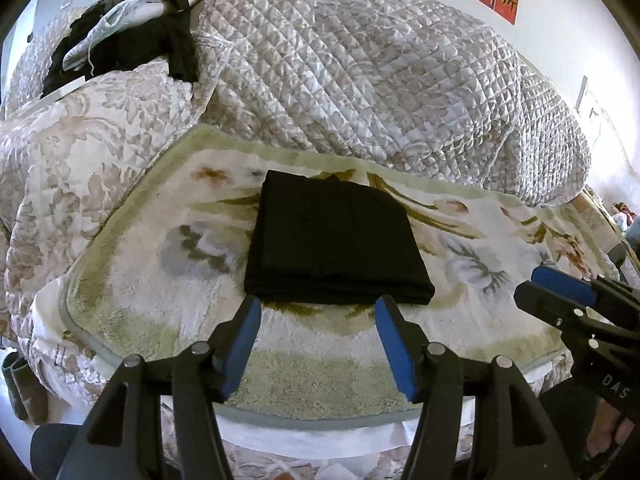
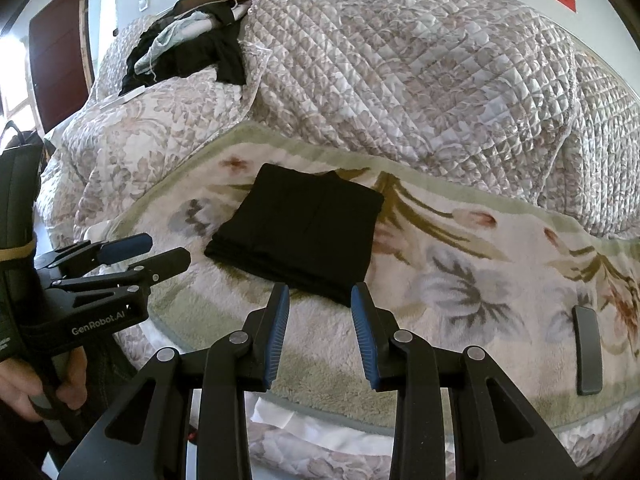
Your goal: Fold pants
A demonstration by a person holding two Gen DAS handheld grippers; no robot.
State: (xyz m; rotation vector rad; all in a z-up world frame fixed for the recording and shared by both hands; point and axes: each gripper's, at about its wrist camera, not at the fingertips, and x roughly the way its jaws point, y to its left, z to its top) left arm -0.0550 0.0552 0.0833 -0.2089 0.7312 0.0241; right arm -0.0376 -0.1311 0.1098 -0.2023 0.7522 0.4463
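Left gripper (image 1: pixel 318 304): blue-padded jaws spread wide, nothing between them, tips hanging just short of the near fold. Right gripper (image 2: pixel 320 290): jaws parted more narrowly, likewise empty, tips just off the near right corner of the bundle. No cloth pinched by either.

Just beyond both: black pants (image 1: pixel 336 240), folded into a compact, thick rectangle, lying flat on the fleecy cream blanket with flower print and green border (image 1: pixel 160 320), about midway between its left and right edges and nearer its far edge than its near one. Layers stacked fairly squarely; a small peak of cloth poking out at the far edge.

Judged from this: fold as good as done, with only letting go and tidying left. To do it well:
- draw both claws back low and straight, clear of the near fold, so as not to drag the top layer;
- if squaring up, nudge the near edge with parted jaws rather than pinching;
- tuck the stray peak at the far edge only with a light, shallow grip.

Further out: pale quilted coverlet with grey-brown leaf pattern (image 1: pixel 360 80) heaped along the blanket's far edge; loose pile of dark and pale garments (image 1: pixel 120 40) towards the far left corner of the bed; dark flat rectangular object (image 2: pixel 587 350) near the blanket's near right edge, kind unclear.

Containers: none in view, so no contents to tell.
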